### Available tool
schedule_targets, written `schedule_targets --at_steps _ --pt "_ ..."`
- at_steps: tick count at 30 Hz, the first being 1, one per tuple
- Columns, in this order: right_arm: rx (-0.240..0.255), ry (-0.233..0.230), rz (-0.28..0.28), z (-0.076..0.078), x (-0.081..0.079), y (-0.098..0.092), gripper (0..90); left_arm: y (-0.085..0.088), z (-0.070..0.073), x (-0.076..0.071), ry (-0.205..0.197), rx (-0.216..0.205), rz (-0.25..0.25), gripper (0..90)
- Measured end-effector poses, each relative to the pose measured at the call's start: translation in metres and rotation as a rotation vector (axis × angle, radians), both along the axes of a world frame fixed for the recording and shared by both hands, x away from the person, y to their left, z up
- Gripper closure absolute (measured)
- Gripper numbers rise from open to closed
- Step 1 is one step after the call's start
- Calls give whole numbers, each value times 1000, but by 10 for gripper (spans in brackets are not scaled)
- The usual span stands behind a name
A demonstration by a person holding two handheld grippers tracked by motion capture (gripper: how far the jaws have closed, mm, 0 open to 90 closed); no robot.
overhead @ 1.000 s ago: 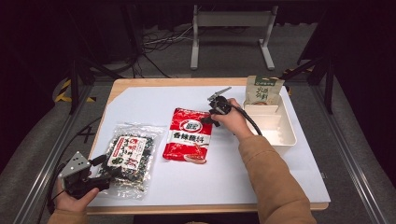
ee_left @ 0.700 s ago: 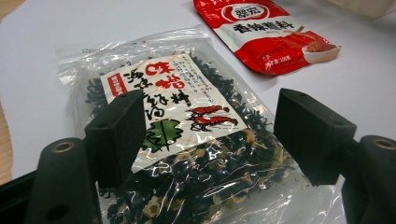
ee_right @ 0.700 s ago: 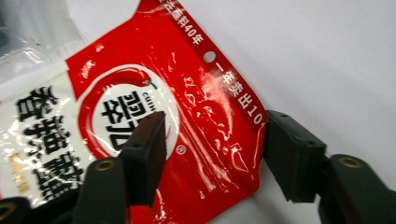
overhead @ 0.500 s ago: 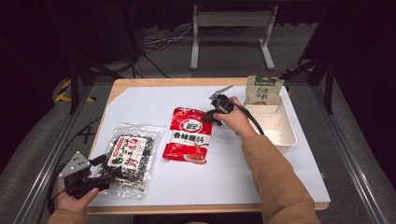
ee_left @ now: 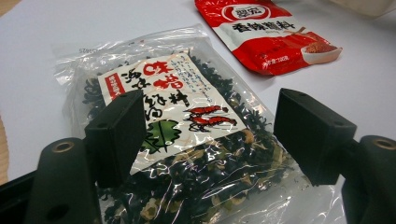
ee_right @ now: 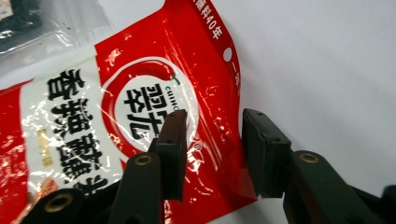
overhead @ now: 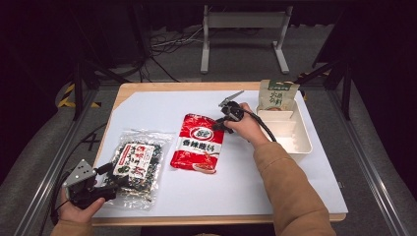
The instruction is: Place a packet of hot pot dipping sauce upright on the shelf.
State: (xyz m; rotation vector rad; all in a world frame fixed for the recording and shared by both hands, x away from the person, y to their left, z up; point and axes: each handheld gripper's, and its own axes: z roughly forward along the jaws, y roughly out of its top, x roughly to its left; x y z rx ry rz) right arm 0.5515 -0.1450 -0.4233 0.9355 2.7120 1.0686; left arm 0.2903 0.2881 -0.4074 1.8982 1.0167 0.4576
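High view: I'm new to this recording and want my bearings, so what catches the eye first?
The red seasoning packet lies mid-table on the white mat, its top corner between the closing, not yet pressing fingers of the right gripper. At the front left lies the clear seaweed bag, with the open left gripper over its near edge. A green pouch stands in the white tray at the right.

White table (overhead: 162, 105), red packet (overhead: 197, 142), seaweed bag (overhead: 136, 166), white tray (overhead: 294, 139)
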Motion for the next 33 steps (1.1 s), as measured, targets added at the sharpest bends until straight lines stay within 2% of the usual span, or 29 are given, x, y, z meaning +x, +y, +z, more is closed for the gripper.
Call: schedule_targets --at_steps 5,9,11,17,20,24,33 --pt "-51 -29 1 -7 3 2 625 0 0 0 3 -3 -2 259" --pt "-63 -48 -26 -7 4 1 767 0 0 1 0 -4 0 259" --pt "-66 -51 -31 -7 4 1 811 0 -1 1 2 -5 -1 259" --pt "-82 -60 -44 -2 2 0 866 1 -1 2 2 -8 3 259" --pt "-79 -66 -55 4 -1 0 877 1 -1 1 1 -8 2 259" --pt "-82 -83 -43 15 -6 1 882 1 -1 2 0 -8 1 259" --pt "-43 -103 -19 46 -24 -2 888 0 0 2 -2 -9 2 259"
